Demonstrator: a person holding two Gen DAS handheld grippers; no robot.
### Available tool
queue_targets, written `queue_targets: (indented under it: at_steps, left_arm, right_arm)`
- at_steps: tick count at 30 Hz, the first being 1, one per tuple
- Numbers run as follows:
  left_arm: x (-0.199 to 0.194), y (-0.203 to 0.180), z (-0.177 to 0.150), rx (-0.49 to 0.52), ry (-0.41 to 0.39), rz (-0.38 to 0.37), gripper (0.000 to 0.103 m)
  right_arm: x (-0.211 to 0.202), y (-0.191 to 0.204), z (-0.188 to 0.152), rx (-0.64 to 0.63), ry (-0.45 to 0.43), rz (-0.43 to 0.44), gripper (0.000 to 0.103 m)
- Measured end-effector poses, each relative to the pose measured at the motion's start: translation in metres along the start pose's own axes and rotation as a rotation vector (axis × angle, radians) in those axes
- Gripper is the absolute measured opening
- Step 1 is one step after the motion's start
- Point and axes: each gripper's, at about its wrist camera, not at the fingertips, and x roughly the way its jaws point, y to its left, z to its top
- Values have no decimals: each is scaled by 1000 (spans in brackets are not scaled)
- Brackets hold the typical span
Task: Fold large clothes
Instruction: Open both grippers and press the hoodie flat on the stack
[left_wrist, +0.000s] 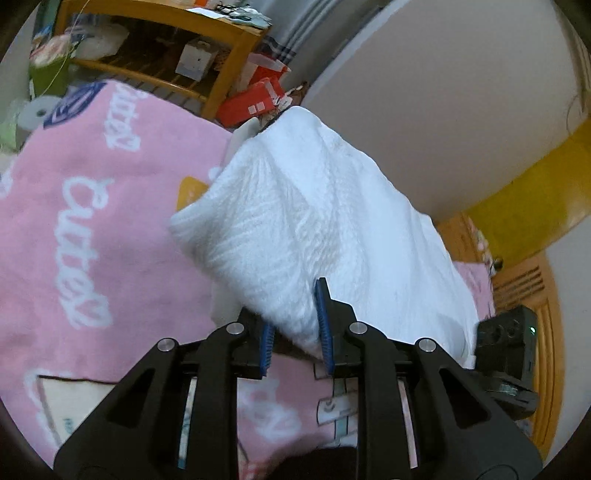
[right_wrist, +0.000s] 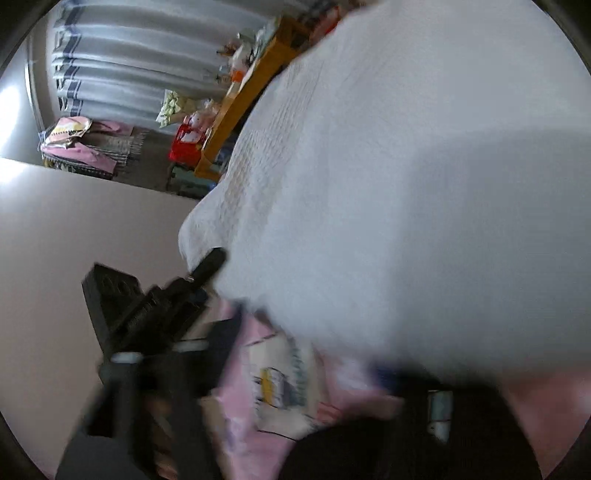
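We see a white knitted garment (left_wrist: 314, 221) lifted above the pink blanket (left_wrist: 92, 221), its lower edge clamped between our left gripper (left_wrist: 295, 332) jaws. Our right gripper (right_wrist: 369, 354) is blurred beneath the cloth; we cannot tell its jaws.

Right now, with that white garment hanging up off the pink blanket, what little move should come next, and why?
Probably carry the held edge forward and lower it. The left claw has a bunch of the white garment between its blue pads, lifted above the pink blanket. The right view is too blurred to tell whether that claw grips, so move both together gently.
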Motion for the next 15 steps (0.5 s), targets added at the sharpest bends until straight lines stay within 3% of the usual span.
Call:
queue_targets:
  at_steps: [3, 4, 6, 9, 10, 11, 12, 13, 14, 15]
  left_arm:
    - [-19, 1, 5, -81, 58, 13, 20]
    - [-32, 1, 7, -118, 47, 33, 20]
    - [-59, -6, 9, -141, -18, 125, 20]
    - [-93, -41, 13, -107, -176, 177, 20]
    - [-88, -62, 18, -42, -177, 168, 26]
    - [-76, -79, 23, 18, -144, 159, 60]
    - [-59, -98, 28, 79, -100, 140, 80]
    - [-28, -125, 31, 178, -43, 123, 80]
    - [2, -142, 34, 244, 17, 138, 80]
    - [32, -153, 35, 283, 87, 150, 80]
  right_arm:
    - [-69, -19, -16, -6, -114, -74, 80]
    - [-102, -34, -24, 25, -194, -130, 80]
    - [-167, -71, -38, 136, -340, -264, 78]
    - [-237, -107, -33, 204, -483, -393, 77]
    - [-248, -111, -22, 175, -487, -412, 77]
    - [-251, -114, -7, 140, -464, -419, 77]
    - [-246, -116, 18, 82, -393, -392, 77]
    - [-234, -118, 39, 38, -318, -347, 75]
    - [-219, -119, 57, 7, -248, -344, 66]
    - [-195, -123, 79, -30, -153, -410, 58]
